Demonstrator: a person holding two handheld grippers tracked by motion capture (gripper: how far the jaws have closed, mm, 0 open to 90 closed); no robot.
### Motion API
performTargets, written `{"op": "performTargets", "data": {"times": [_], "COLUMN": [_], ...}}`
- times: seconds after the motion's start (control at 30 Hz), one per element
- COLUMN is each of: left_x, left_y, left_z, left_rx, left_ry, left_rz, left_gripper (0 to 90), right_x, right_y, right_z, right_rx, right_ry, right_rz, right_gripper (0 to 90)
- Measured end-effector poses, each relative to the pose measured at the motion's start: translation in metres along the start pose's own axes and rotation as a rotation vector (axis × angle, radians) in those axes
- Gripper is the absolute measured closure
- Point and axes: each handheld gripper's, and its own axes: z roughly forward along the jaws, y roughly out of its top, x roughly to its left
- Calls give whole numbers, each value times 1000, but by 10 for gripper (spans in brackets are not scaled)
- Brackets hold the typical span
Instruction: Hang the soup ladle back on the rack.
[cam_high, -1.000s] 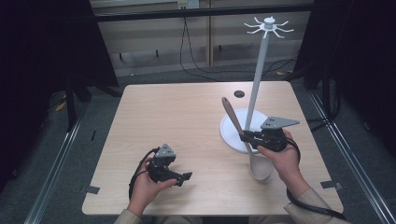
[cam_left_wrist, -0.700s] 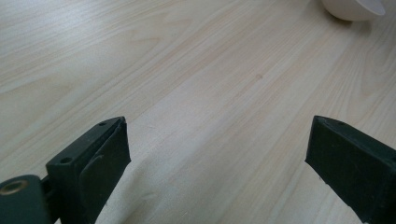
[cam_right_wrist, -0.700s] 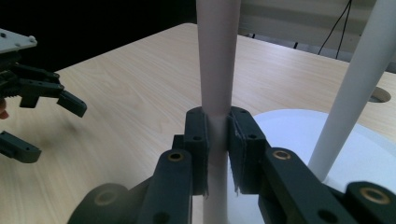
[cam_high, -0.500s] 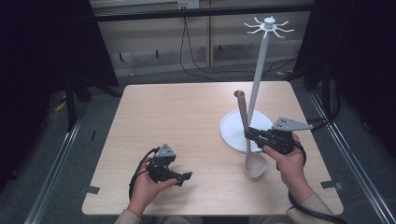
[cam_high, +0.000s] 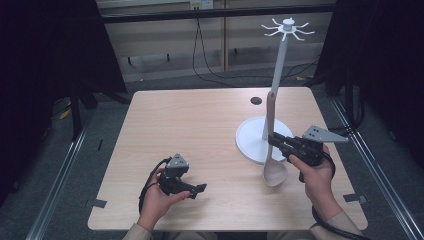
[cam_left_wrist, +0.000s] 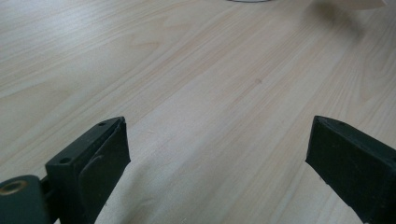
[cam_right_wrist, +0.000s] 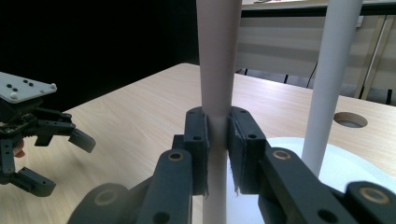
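1. Wooden spoon (cam_high: 272, 150) stands nearly upright, bowl down, near the tabletop's right edge, clamped at mid-handle by the right gripper (cam_high: 273, 140) so its top end can reach a hook.
2. Utensil stand (cam_high: 276, 85) rises just behind the spoon, its white base (cam_high: 247, 142) toward the right edge, hooks (cam_high: 287, 27) overhead.
3. Left gripper (cam_high: 200, 189) rests near the tabletop's front edge, jaws wide and empty, well apart from the work.

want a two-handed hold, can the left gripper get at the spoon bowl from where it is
Probably yes: the left gripper is open with bare table between it and the spoon, which the right gripper holds by the handle, bowl hanging free.
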Motion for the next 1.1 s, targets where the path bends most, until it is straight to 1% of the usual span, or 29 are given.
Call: {"op": "performTargets", "data": {"times": [0.13,0.2,0.23,0.27,0.33,0.5,0.8,0.97,1.03,1.1], "left_x": [-1,-1,-1,-1,-1,0,-1,0,0,0], "left_y": [1,1,1,1,1,1,1,1,1,1], "left_z": [1,1,2,2,2,2,2,2,2,2], "left_rx": [0,0,-1,1,9,3,-1,-1,-2,0], "left_ry": [0,-2,-4,-10,-7,-7,-9,-7,-5,-8], "left_rz": [6,8,7,6,12,4,4,4,4,4], "left_gripper": [57,57,57,56,56,55,52,52,52,52], "right_x": [1,2,2,2,2,2,1,1,0,0], "right_y": [6,8,9,10,12,16,26,32,34,35], "right_z": [-3,-4,-5,-5,-6,-9,-15,-18,-20,-21], "right_rx": [2,0,1,0,-2,-6,-24,-29,-33,-35], "right_ry": [-4,-7,2,-4,-12,-17,-25,-35,-31,-40], "right_rz": [-15,-14,-10,-13,-17,-18,-21,-29,-36,-35], "right_gripper": [789,789,789,789,789,789,789,789,788,788]}}
